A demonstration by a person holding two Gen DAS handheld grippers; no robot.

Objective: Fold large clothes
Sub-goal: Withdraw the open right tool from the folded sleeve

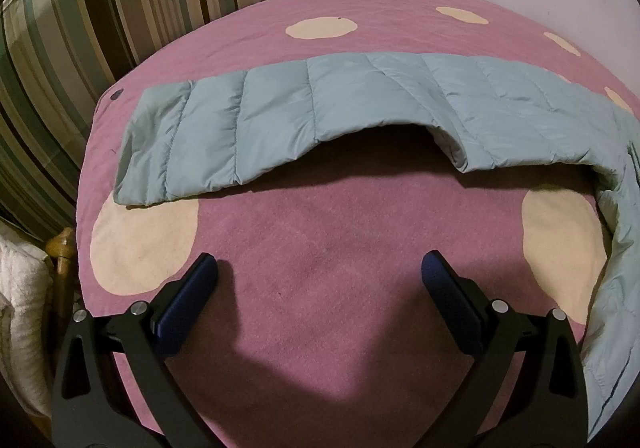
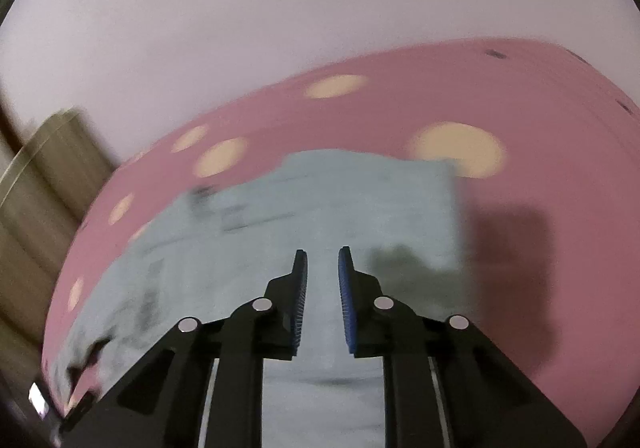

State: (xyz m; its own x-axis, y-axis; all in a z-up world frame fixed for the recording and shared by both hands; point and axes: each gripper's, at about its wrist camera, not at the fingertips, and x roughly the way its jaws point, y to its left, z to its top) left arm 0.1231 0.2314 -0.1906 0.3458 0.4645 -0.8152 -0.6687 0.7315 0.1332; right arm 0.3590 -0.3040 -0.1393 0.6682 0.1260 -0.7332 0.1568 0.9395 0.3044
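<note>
Pale-blue quilted jacket [image 1: 320, 116] lies folded lengthwise; left gripper [image 1: 320, 272] jaws spread, right gripper [image 2: 322, 264] jaws narrowly apart.

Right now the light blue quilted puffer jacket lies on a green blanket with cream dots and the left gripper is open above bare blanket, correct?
Not quite: the blanket is pink, not green, as the left wrist view shows. The light blue quilted puffer jacket does lie on it, and the left gripper is open above bare blanket.

We see the quilted jacket [image 1: 360, 108] as smooth, faintly sheened puffer cloth. Under it the pink blanket [image 1: 320, 248] looks matt and fuzzy. The left gripper [image 1: 319, 268] shows matt black plastic, ribbed blue pads and shiny metal pins. The striped curtain [image 1: 120, 8] at far left is satiny.
</note>
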